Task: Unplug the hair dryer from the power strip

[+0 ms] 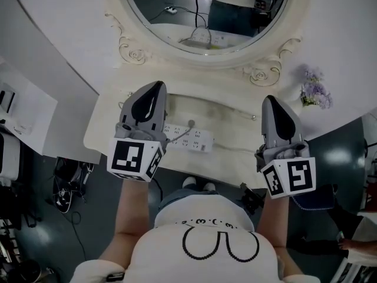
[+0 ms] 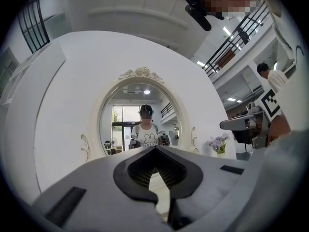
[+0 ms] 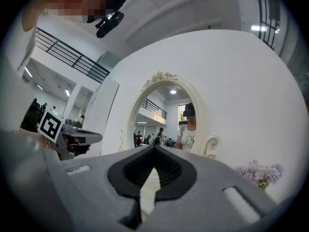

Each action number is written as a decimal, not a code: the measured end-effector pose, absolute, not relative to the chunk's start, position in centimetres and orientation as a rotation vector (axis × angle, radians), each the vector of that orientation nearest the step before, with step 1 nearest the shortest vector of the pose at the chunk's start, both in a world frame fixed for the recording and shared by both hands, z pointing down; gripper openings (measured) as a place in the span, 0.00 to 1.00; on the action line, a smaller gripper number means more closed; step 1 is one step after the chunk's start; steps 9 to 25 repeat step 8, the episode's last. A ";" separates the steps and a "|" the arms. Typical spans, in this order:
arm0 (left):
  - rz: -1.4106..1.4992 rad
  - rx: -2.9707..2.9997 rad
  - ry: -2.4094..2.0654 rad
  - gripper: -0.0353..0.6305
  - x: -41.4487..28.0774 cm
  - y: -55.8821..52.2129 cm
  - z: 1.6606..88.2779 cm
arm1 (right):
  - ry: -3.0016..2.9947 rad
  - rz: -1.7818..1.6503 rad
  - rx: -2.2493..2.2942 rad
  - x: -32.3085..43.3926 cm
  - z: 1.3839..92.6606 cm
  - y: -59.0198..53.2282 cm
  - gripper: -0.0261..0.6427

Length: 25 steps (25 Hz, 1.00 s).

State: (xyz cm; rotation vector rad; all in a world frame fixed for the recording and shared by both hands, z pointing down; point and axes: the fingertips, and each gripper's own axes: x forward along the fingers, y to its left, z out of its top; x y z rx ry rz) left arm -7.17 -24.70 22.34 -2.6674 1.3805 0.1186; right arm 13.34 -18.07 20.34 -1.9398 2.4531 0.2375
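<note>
A white power strip (image 1: 189,139) lies flat on the white vanity table (image 1: 235,135), near its front edge. A small round plug (image 1: 191,123) sits in the strip, and a thin grey cord runs from it toward the left. No hair dryer shows in any view. My left gripper (image 1: 158,86) hovers over the strip's left end, shut with nothing between its fingers. Well to the right of the strip, my right gripper (image 1: 269,99) is also shut and empty. In the gripper views, the left gripper (image 2: 155,149) and the right gripper (image 3: 154,148) both point level at the oval mirror (image 2: 141,124).
An ornate oval mirror (image 1: 206,16) stands at the back of the table. A small bunch of purple flowers (image 1: 315,92) sits at the table's right end. A white cabinet (image 1: 26,108) stands to the left, with shoes (image 1: 68,181) on the dark floor below.
</note>
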 end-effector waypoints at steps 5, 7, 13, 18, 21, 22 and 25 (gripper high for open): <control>0.116 -2.663 1.379 0.05 -7.1 -24.8 22.3 | 2.453 0.241 -1.955 13.5 20.5 -18.0 0.04; 0.115 -2.663 1.377 0.05 -7.0 -24.8 22.2 | 2.455 0.244 -1.957 13.5 20.5 -18.0 0.04; 0.115 -2.663 1.376 0.05 -7.0 -24.8 22.1 | 2.456 0.245 -1.958 13.5 20.5 -18.0 0.04; 0.115 -2.663 1.376 0.05 -7.0 -24.8 22.1 | 2.456 0.245 -1.958 13.5 20.5 -18.0 0.04; 0.115 -2.663 1.376 0.05 -7.0 -24.8 22.1 | 2.456 0.245 -1.958 13.5 20.5 -18.0 0.04; 0.115 -2.663 1.376 0.05 -7.0 -24.8 22.1 | 2.456 0.245 -1.958 13.5 20.5 -18.0 0.04; 0.115 -2.663 1.376 0.05 -7.0 -24.8 22.1 | 2.456 0.245 -1.958 13.5 20.5 -18.0 0.04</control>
